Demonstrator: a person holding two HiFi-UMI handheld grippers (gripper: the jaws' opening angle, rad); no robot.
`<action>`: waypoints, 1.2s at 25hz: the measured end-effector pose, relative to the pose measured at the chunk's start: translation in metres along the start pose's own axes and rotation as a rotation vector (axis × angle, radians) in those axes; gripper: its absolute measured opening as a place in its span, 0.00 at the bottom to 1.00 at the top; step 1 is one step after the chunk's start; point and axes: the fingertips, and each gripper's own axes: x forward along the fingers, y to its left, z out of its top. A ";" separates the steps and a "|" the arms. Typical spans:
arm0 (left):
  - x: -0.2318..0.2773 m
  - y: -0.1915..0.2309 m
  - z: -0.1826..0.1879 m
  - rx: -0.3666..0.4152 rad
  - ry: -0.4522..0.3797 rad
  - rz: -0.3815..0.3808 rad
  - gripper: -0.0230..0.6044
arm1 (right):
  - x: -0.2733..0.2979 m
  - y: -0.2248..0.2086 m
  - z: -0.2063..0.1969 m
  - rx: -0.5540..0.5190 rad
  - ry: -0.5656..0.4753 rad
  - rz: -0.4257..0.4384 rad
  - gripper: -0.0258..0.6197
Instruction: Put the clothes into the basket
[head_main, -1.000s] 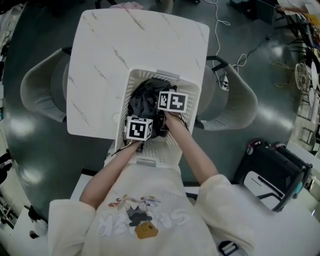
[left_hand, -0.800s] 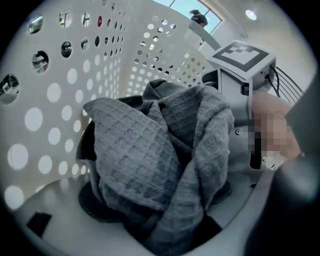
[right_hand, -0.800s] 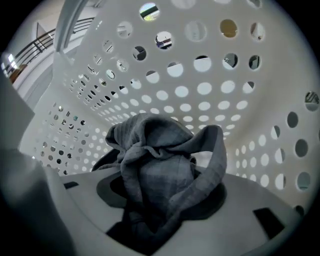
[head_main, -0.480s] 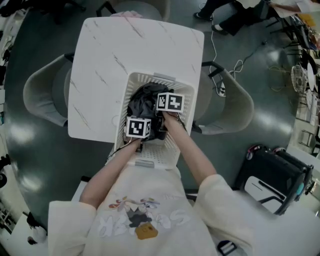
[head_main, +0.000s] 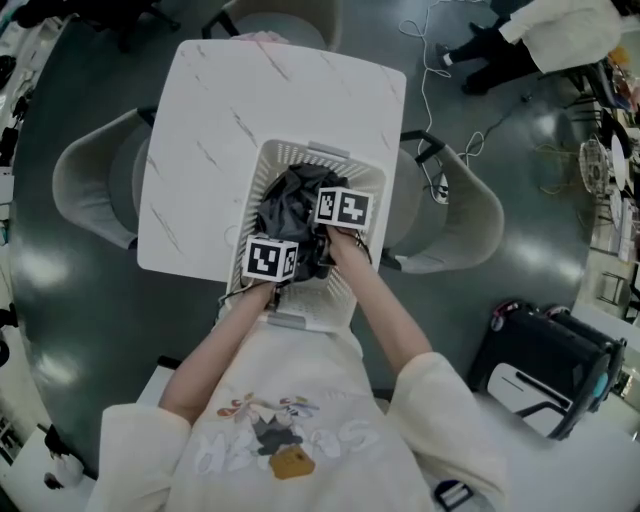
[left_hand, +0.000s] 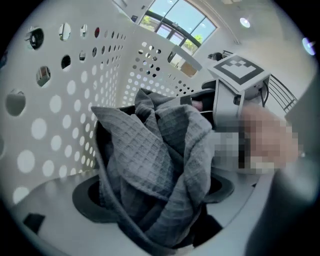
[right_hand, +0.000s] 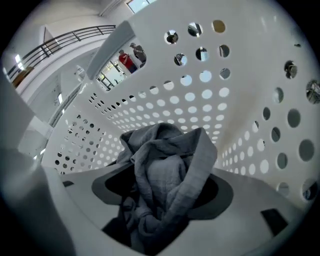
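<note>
Table (head_main: 250, 110) in white marble pattern, with a grey chair to the left (head_main: 95, 185) and another to the right (head_main: 460, 220). At its near edge, white perforated basket (head_main: 310, 152). Inside, dark grey clothes (head_main: 290, 200) bunched in one heap on the basket floor. Left tool (head_main: 278, 250) and right tool (head_main: 340, 212) dipped side by side into the basket over the heap, both released: jaws just opened wider, folds of waffle-weave cloth standing between each pair, clamped by neither.
</note>
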 end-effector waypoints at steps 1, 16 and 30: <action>-0.004 -0.002 0.001 -0.002 -0.010 -0.009 0.75 | -0.003 0.001 0.001 0.002 -0.005 0.004 0.53; -0.049 -0.024 0.007 -0.037 -0.101 -0.036 0.75 | -0.052 0.030 0.014 0.081 -0.070 0.128 0.57; -0.084 -0.039 0.005 -0.024 -0.175 -0.030 0.75 | -0.093 0.048 0.008 0.119 -0.079 0.286 0.57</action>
